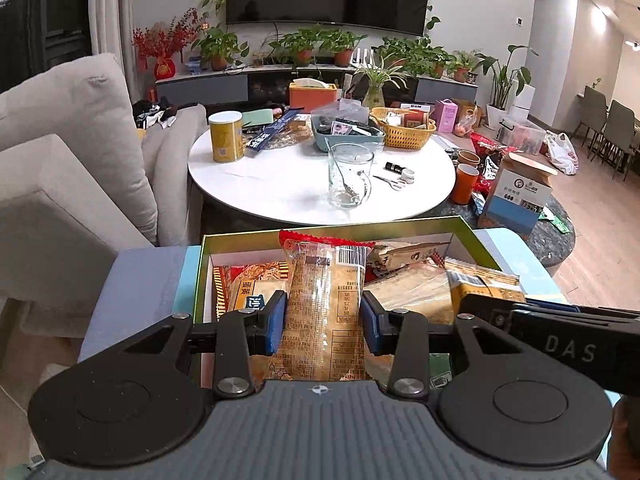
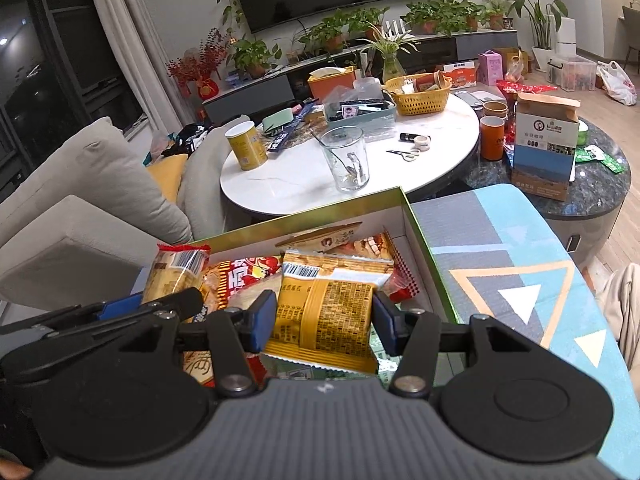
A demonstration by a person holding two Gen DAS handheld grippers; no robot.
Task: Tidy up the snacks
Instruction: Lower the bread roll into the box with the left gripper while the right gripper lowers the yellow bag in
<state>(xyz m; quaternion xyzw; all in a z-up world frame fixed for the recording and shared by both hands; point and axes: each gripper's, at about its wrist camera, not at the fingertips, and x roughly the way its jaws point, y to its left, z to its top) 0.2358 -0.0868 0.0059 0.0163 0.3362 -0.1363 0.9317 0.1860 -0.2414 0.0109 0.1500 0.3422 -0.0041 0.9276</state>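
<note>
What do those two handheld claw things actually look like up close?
Both look alike: the left gripper and the right gripper have a ribbed grey body, black linkage arms with silver bolts, two round black discs, and blue fingertips. Seen from the left one, the right gripper's side reads "DAS". No cables show.

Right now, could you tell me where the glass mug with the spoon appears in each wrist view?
Left wrist: glass mug sits centre frame, near the front edge of the white table.
Right wrist: glass mug is centre, slightly higher, on the same table.
Shared landmark: the yellow can to its left.
</note>
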